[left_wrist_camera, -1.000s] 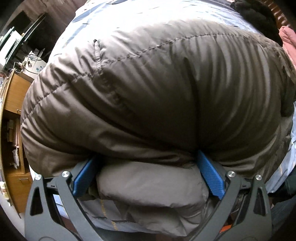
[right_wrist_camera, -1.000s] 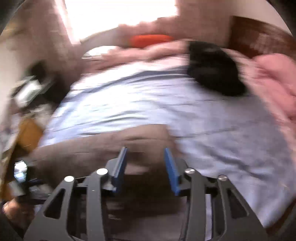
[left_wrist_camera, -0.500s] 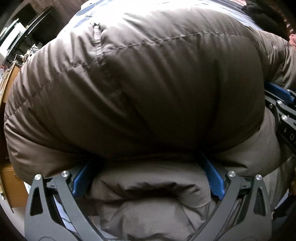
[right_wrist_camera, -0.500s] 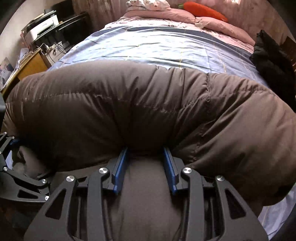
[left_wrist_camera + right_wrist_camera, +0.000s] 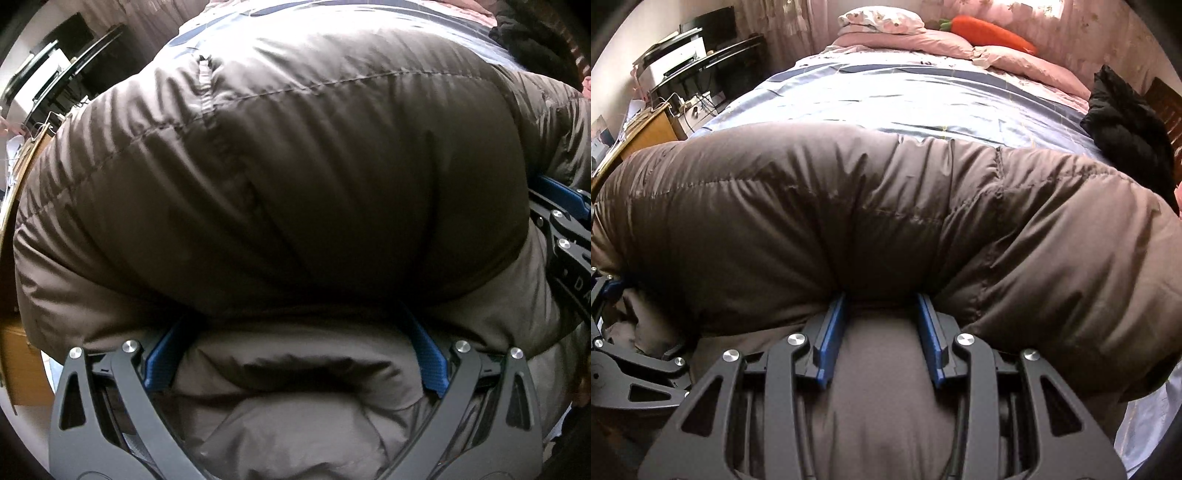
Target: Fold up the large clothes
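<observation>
Jacket (image 5: pixel 295 177) folds bury both claws' tips.

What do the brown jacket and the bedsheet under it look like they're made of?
The brown jacket looks like thin synthetic shell, nylon or polyester, over puffy fill: stitched quilting lines, fine wrinkles and a soft sheen. Whether the fill is down cannot be seen. The bedsheet looks like smooth woven fabric, perhaps cotton or a satin blend: pale blue, lightly glossy, with shallow creases.

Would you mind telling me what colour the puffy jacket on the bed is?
Brown; the jacket shows best in the right wrist view.
</observation>
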Demonstrator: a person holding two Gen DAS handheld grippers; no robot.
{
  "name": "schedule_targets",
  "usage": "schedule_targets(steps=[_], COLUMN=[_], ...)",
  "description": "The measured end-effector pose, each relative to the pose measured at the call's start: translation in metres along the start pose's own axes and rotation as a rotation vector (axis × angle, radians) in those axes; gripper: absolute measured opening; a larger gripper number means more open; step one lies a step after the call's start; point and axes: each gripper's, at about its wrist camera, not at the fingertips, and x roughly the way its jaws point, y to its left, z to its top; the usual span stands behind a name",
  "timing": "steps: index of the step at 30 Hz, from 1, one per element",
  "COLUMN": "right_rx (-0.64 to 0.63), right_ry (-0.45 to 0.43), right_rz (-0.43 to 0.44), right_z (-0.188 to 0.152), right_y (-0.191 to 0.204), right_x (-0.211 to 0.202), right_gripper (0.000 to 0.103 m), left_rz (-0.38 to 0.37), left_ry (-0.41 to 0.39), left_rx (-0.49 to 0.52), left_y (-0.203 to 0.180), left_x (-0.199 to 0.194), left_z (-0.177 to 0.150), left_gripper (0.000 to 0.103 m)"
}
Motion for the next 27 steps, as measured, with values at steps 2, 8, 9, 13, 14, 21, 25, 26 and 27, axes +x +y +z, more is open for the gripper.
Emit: schedule_targets(steps=[2, 8, 9, 13, 14, 21, 25, 26, 27], right_rx=[0.007, 0.021, 0.018, 0.004, 0.005, 0.143, 0.119, 0.134, 0.158], right_ry=[-0.012, -0.037, -0.042, -0.048, -0.051, -0.110, -0.122, -0.114, -0.102], right_rz=[0.003, 0.006, 0.004, -0.010, -0.005, 0.173, 0.228, 0.257, 0.309], right_z=[-0.002, -0.003, -0.004, -0.002, -0.002, -0.011, -0.032, -0.039, -0.049], right_y=[-0.001, -0.003, -0.003, -0.002, -0.002, -0.027, -0.032, -0.034, -0.036], right_x=[-0.002, 0.003, 0.005, 0.007, 0.005, -0.074, -0.128, -0.134, -0.139], right_gripper=[0.041, 0.042, 0.042, 0.042, 0.042, 0.096, 0.100, 0.100, 0.100], left_rz=[0.000, 0.009, 0.010, 0.021, 0.016, -0.085, -0.142, -0.168, -0.184], left_ry=[-0.014, -0.051, -0.054, -0.058, -0.053, -0.096, -0.128, -0.124, -0.123], left_rx=[0.000, 0.001, 0.003, 0.000, 0.002, -0.026, -0.082, -0.105, -0.128], left_y=[0.002, -0.004, -0.004, -0.007, -0.007, 0.023, 0.046, 0.054, 0.061], left_x=[-0.002, -0.005, -0.004, -0.008, -0.009, -0.075, -0.114, -0.122, -0.128], left_z=[-0.005, -0.020, -0.020, -0.029, -0.029, -0.044, -0.047, -0.049, -0.050], left_gripper=[0.101, 0.101, 0.101, 0.101, 0.101, 0.101, 0.101, 0.101, 0.101])
